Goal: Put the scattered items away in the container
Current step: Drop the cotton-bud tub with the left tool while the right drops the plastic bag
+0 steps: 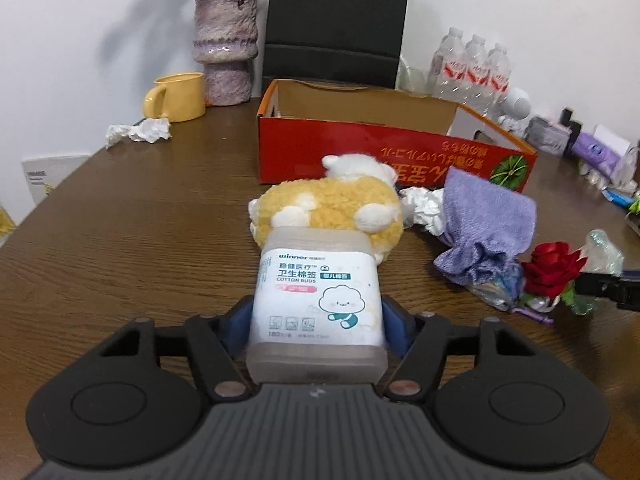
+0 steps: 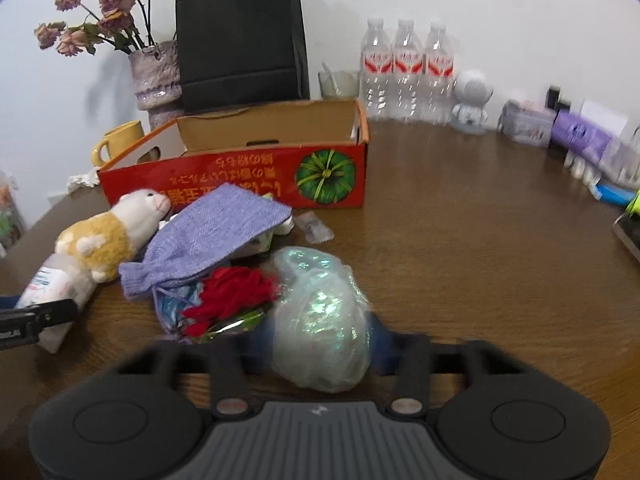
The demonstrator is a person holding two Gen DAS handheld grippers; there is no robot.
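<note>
My left gripper (image 1: 318, 320) is shut on a clear cotton bud box (image 1: 318, 300) with a white label, just above the brown table. Right behind it lies a yellow and white plush sheep (image 1: 332, 204). My right gripper (image 2: 322, 340) is shut on the iridescent plastic wrap (image 2: 320, 316) of a red rose (image 2: 236, 292). A purple cloth (image 2: 208, 240) lies over crumpled white paper (image 1: 424, 208) between the rose and the open red cardboard box (image 1: 360, 148), which also shows in the right wrist view (image 2: 240, 180).
A yellow mug (image 1: 176, 96), a purple vase (image 1: 226, 48) with dried flowers and a black bag (image 1: 336, 20) stand behind the box. More crumpled paper (image 1: 138, 130) lies near the mug. Water bottles (image 2: 406, 68), a white figurine (image 2: 472, 100) and packets line the right.
</note>
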